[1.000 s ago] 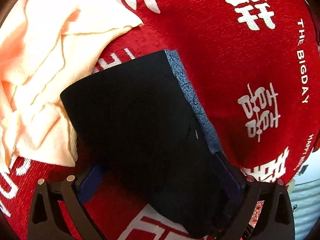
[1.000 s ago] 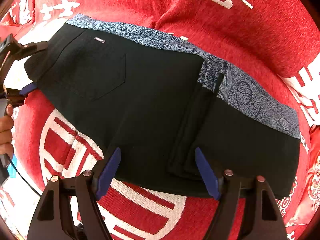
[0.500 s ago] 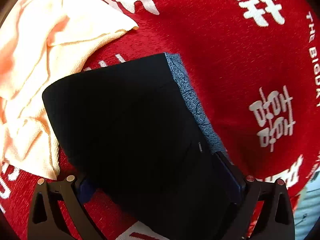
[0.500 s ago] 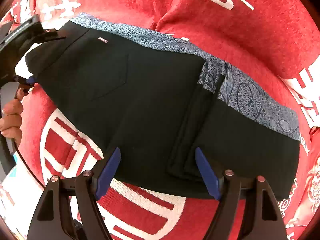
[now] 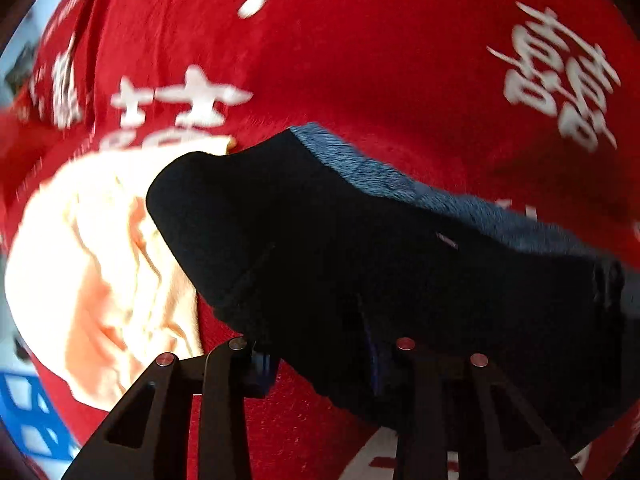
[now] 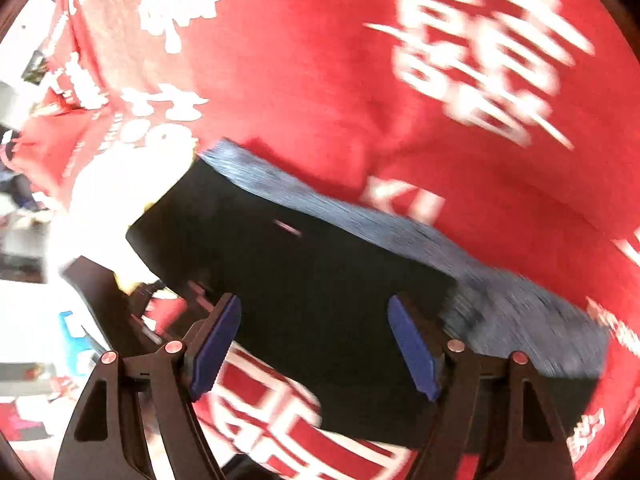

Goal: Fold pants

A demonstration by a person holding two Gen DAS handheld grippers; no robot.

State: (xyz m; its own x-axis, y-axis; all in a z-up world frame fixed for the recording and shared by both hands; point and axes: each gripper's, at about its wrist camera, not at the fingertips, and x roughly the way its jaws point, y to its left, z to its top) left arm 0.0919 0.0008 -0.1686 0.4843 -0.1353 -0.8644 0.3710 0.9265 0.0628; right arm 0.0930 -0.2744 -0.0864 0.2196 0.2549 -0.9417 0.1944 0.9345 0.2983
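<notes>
Pants (image 5: 360,248): black, folded, with a blue-grey patterned waistband (image 5: 440,196) running along the edge at 1 o'clock, lying on a red blanket (image 5: 360,60) printed with white characters. In the left wrist view the garment is filling the centre and stretching away to 3 o'clock; in the right wrist view the pants (image 6: 320,280) are spreading from the centre out to 4 o'clock, the waistband (image 6: 360,216) bordering them on the far side

Peach cloth (image 5: 100,248): crumpled, sitting at 9 o'clock of the pants in the left wrist view, its nearer edge tucking under the black fabric. The same item is appearing as an overexposed pale patch (image 6: 120,200) at 10 o'clock in the right wrist view

Left gripper (image 5: 316,356): jaws closing, black fabric lying between them; the near edge of the pants is covering the right-hand finger's pad, and the left-hand finger is pressing against the cloth at its edge, so the tool is pinching the hem at 6 o'clock. Part of this tool is also showing as a dark blurred frame (image 6: 120,304) at 8 o'clock in the right wrist view

Right gripper (image 6: 316,344): jaws standing wide apart, both blue pads bare, hovering over the near edge of the pants and gripping nothing

Both views are blurring noticeably, so finer stitching detail is not readable
</notes>
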